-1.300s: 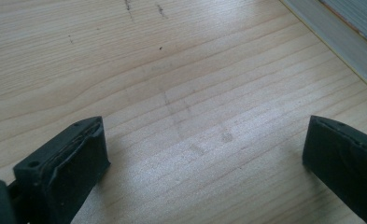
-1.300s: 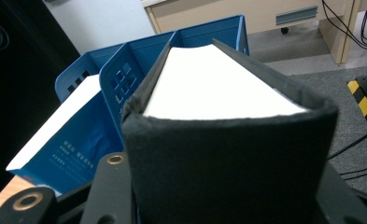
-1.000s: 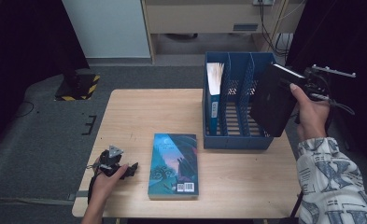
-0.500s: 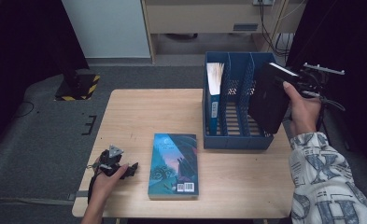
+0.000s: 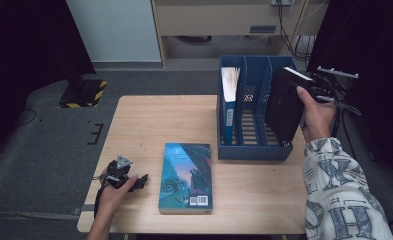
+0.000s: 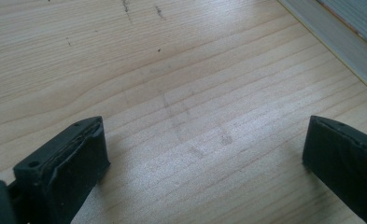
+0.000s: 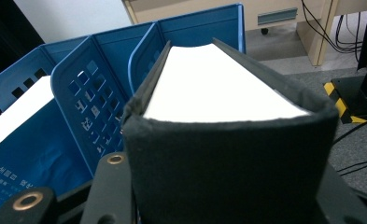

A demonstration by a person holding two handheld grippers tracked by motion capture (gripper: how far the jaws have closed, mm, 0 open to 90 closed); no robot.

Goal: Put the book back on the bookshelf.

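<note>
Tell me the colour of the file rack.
Blue file rack, clearest in the high view.

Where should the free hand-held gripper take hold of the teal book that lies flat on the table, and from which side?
Grip the teal book at its long left edge, coming in level from the left hand-held gripper beside it. It lies flat, so only its edges offer a hold, and the jaws already stand open near that side.

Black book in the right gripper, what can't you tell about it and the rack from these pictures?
- Black book: its lower edge, high view, hidden behind the blue rack's front wall, so whether it touches the floor of the rack is unclear.
- Right gripper: jaws, high view, covered by the hand and the book.
- Right gripper view: jaw pads hidden behind the book's spine.
- Blue book in the rack: spine text too small, high view.
</note>
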